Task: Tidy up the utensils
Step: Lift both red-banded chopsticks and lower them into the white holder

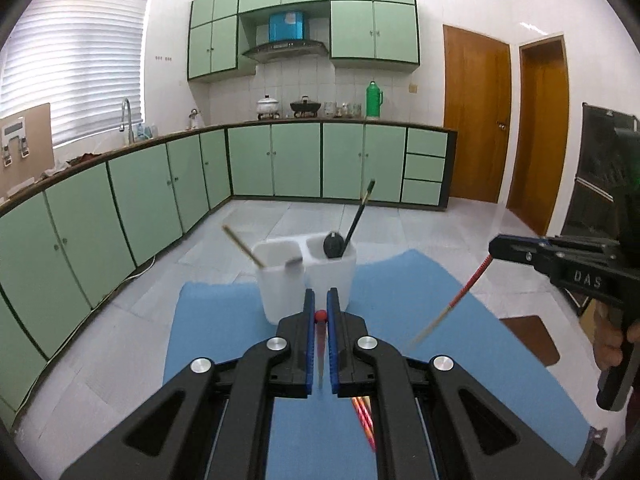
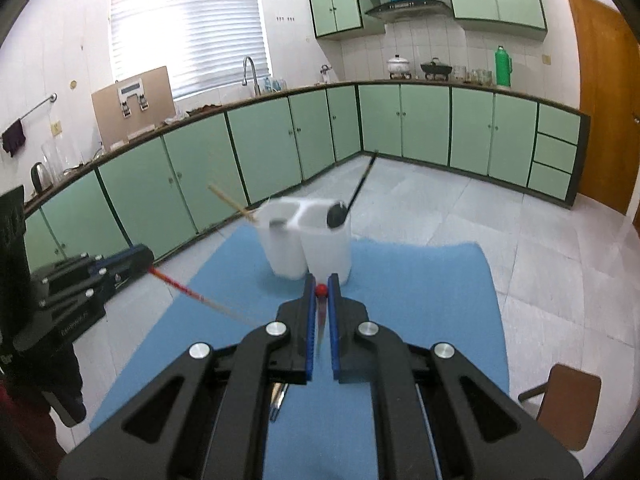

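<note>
A white two-compartment utensil holder [image 1: 306, 276] [image 2: 308, 240] stands on a blue mat [image 1: 216, 320] [image 2: 420, 280]. A black ladle [image 1: 334, 244] [image 2: 338, 216] leans in its right compartment, a wooden chopstick [image 1: 240, 245] [image 2: 232, 200] in its left. My left gripper [image 1: 320, 308] is shut on a red-tipped chopstick [image 1: 321, 316], which shows sticking out of it in the right wrist view [image 2: 188, 292]. My right gripper [image 2: 320, 284] is shut on another red-and-wood chopstick [image 2: 320, 290], also seen in the left wrist view [image 1: 452, 304]. Both grippers hover just before the holder.
More red chopsticks [image 1: 364, 420] lie on the mat under my left gripper. Metal utensils [image 2: 278, 400] lie on the mat under my right gripper. A brown chair [image 2: 568, 404] stands at the mat's right. Green kitchen cabinets [image 1: 276, 160] line the far walls.
</note>
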Action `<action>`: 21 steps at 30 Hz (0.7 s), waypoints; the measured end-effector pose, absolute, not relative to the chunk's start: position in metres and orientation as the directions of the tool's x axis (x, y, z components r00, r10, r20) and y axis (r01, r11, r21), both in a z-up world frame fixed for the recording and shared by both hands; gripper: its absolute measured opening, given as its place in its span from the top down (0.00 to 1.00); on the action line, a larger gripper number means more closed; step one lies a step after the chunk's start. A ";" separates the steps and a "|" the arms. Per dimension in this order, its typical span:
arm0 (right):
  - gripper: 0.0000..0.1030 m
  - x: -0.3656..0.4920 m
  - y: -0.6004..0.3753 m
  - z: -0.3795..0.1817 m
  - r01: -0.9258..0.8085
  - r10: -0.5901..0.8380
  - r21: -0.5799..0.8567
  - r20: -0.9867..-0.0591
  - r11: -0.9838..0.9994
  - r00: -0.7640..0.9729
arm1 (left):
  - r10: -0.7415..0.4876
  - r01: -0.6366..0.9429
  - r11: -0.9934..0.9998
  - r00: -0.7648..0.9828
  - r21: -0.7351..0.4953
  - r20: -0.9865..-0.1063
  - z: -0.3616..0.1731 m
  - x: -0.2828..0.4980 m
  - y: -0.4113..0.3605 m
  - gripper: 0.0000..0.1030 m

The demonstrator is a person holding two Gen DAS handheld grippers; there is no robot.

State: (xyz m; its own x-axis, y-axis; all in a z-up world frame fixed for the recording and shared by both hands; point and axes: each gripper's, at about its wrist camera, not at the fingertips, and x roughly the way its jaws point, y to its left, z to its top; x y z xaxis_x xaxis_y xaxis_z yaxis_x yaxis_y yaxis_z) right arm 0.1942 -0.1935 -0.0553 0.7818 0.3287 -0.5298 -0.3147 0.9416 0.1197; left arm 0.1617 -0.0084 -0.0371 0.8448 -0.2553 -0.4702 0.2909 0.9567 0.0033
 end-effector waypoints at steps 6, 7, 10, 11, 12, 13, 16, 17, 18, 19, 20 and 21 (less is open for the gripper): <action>0.95 0.225 -0.183 -0.037 -0.332 0.329 0.098 -0.550 0.938 0.768 | -0.290 0.315 0.949 0.831 -0.030 -0.474 -0.028 0.181 -0.005 0.95; 0.95 0.228 -0.182 -0.033 -0.338 0.332 0.092 -0.544 0.937 0.771 | -0.292 0.316 0.948 0.835 -0.027 -0.466 -0.025 0.181 -0.005 0.95; 0.95 0.232 -0.176 -0.021 -0.356 0.340 0.073 -0.524 0.932 0.781 | -0.297 0.324 0.946 0.847 -0.016 -0.442 -0.013 0.183 -0.005 0.95; 0.95 0.235 -0.175 -0.015 -0.361 0.342 0.068 -0.516 0.930 0.785 | -0.299 0.326 0.945 0.850 -0.013 -0.435 -0.010 0.185 -0.005 0.95; 0.95 0.238 -0.174 -0.010 -0.364 0.344 0.064 -0.510 0.929 0.788 | -0.300 0.328 0.945 0.853 -0.009 -0.426 -0.006 0.187 -0.005 0.95; 0.95 0.241 -0.172 -0.002 -0.370 0.348 0.058 -0.500 0.927 0.793 | -0.300 0.328 0.945 0.858 -0.005 -0.417 -0.001 0.188 -0.004 0.95; 0.95 0.252 -0.167 0.022 -0.380 0.352 0.034 -0.460 0.924 0.815 | -0.294 0.321 0.947 0.882 0.010 -0.368 0.023 0.199 -0.002 0.95; 0.95 0.256 -0.166 0.029 -0.381 0.353 0.029 -0.447 0.924 0.822 | -0.293 0.317 0.948 0.891 0.012 -0.348 0.031 0.202 -0.001 0.95; 0.95 0.261 -0.163 0.037 -0.382 0.355 0.026 -0.431 0.924 0.830 | -0.292 0.314 0.949 0.898 0.013 -0.330 0.038 0.205 0.000 0.95; 0.95 0.265 -0.162 0.043 -0.382 0.356 0.024 -0.421 0.924 0.835 | -0.290 0.310 0.951 0.904 0.016 -0.314 0.044 0.206 0.001 0.95; 0.95 0.270 -0.160 0.050 -0.383 0.357 0.020 -0.407 0.924 0.841 | -0.285 0.304 0.952 0.913 0.021 -0.292 0.053 0.210 0.001 0.95; 0.95 0.275 -0.158 0.056 -0.381 0.355 0.013 -0.393 0.924 0.848 | -0.284 0.301 0.953 0.920 0.023 -0.272 0.061 0.213 0.001 0.95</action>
State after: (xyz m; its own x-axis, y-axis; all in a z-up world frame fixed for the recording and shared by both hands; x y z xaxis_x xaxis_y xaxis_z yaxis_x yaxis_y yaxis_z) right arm 0.2752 -0.1581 0.0562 0.8483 0.3553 -0.3925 -0.3812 0.9244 0.0128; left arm 0.2132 0.0011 0.0612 0.9196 -0.2836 -0.2719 0.3007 0.9535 0.0225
